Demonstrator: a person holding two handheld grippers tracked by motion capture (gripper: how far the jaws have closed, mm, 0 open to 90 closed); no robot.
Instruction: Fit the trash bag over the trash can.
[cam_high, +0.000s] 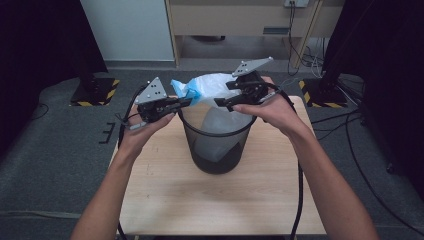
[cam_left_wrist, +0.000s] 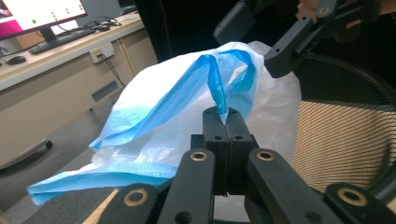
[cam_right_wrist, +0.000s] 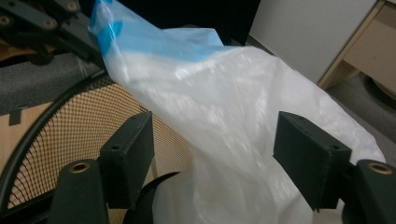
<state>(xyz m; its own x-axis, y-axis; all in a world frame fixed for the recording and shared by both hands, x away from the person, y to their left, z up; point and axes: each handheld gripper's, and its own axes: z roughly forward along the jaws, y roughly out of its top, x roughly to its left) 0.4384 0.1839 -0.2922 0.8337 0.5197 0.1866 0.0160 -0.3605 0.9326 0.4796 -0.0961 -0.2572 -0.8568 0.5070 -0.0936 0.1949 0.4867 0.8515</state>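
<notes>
Gripping the blue drawstring edge of the thin white plastic bag (cam_left_wrist: 205, 112), left gripper (cam_left_wrist: 227, 120) is clenched at the near-left rim of the black mesh wire bin (cam_high: 216, 145). Right gripper (cam_right_wrist: 212, 154) is released, jaws apart astride the bag wall at the bin's right rim. Bin stands mid-table; the light wooden table (cam_high: 165, 195) is bare around it.

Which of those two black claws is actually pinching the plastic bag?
The left gripper: its jaws are shut on the blue strip of the white plastic bag. The right gripper stands open around it.
</notes>
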